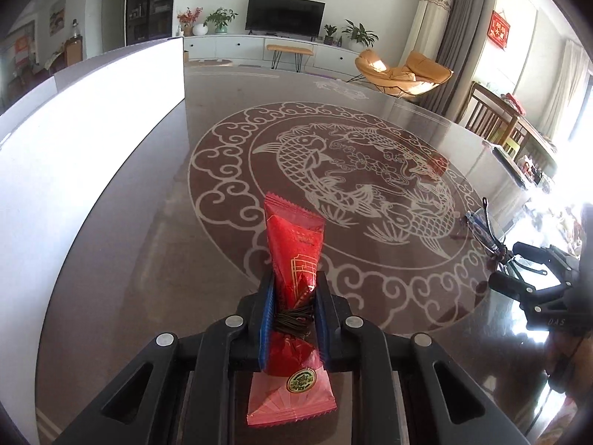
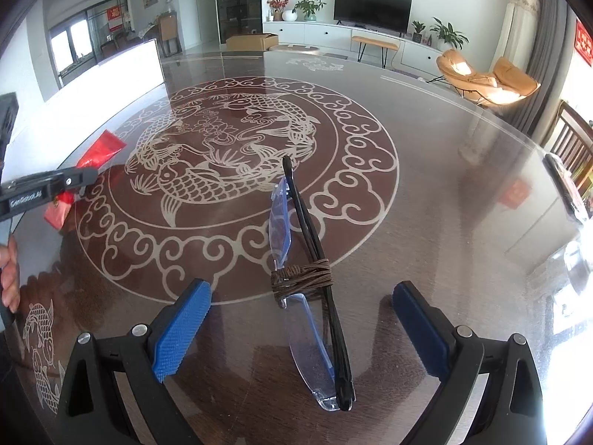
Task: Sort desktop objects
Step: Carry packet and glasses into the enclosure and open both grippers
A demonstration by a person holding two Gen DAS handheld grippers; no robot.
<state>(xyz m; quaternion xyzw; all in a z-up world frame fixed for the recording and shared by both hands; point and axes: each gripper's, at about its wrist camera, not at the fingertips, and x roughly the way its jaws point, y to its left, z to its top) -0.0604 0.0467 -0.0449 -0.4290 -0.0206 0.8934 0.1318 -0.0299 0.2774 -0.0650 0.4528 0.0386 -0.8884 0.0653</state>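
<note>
Left gripper (image 1: 292, 296): blue-padded jaws closed tight on a red foil snack packet (image 1: 294, 259) with gold print. Grip sits at the packet's waist, right where a dark brown cord (image 1: 294, 318) is wound around it. The packet runs lengthwise along the fingers, its crimped far end pointing out past the fingertips, its near end with a round green-and-gold seal lying back between the gripper arms. The right wrist view puts the packet near the left edge of the table, lifted clear of the glass with its red reflection underneath.

Right gripper (image 2: 302, 319): jaws spread wide, holding nothing. The blue ribbed pads (image 2: 181, 328) stand on either side of a pair of folded rimless glasses (image 2: 318, 341) with clear bluish lenses and black temples, and neither pad touches them. A brown cord (image 2: 302, 278) is wrapped several turns around the middle of the glasses. They lie flat on the glass, near the table's near edge, long axis pointing away from the camera, far tip reaching the scroll border of the fish medallion (image 2: 226, 148).

Surface: round dark brown glass-topped table (image 2: 426, 222) with pale koi and cloud pattern. A white flat panel (image 1: 74, 141) stands along its left edge.
</note>
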